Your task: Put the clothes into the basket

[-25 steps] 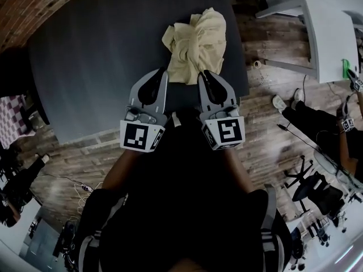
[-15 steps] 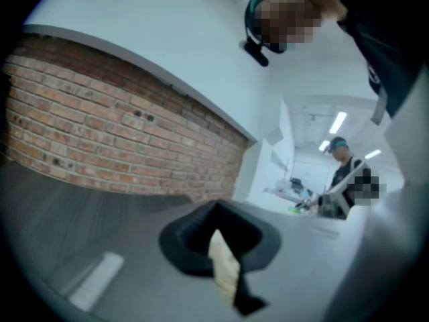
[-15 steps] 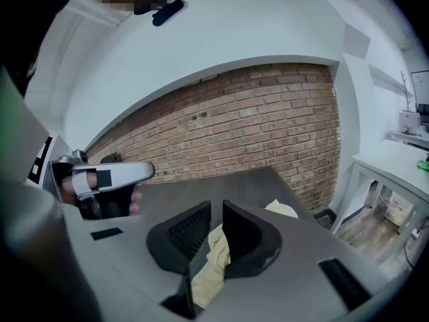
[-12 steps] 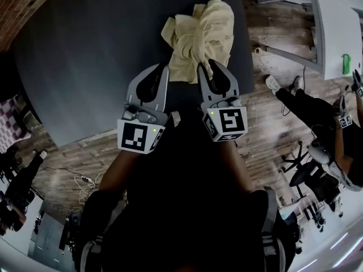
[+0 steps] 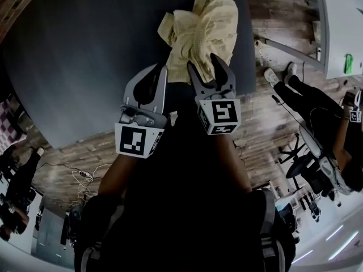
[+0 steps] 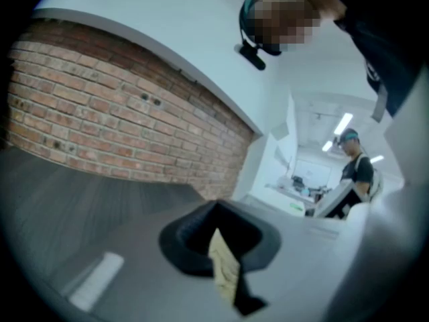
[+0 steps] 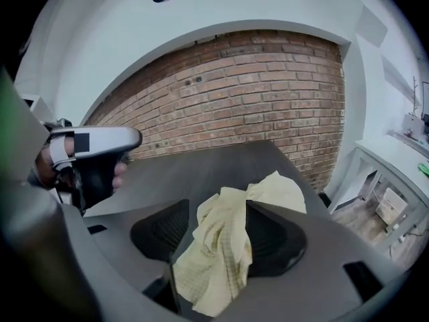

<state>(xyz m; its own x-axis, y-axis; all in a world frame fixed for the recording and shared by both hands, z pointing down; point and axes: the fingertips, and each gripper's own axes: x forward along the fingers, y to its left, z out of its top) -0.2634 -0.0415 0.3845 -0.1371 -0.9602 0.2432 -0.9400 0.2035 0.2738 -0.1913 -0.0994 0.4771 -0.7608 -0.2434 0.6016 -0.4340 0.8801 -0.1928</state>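
The dark grey surface fills the upper left and middle of the head view. The only piece of clothing in sight, a crumpled pale-yellow checked garment, lies at its upper right, close to the edge.

No basket shows in any view, so nothing can be said to be in one. By my reading the task is barely begun: the garment is still on the surface and all the carrying and dropping is left.

Both grippers sit at the garment's lower edge, mid-frame. The right gripper is unclenched. Its own view shows the two jaws apart with a bunch of the yellow fabric standing up between them — astride it, but not visibly clamped.

The left gripper sits just beside it at the garment's lower-left corner. Its view shows the jaws drawn together on a thin sliver of the same fabric, so it appears to be pinching a fold — a small hold, and one that I judge could slip once the garment is lifted.
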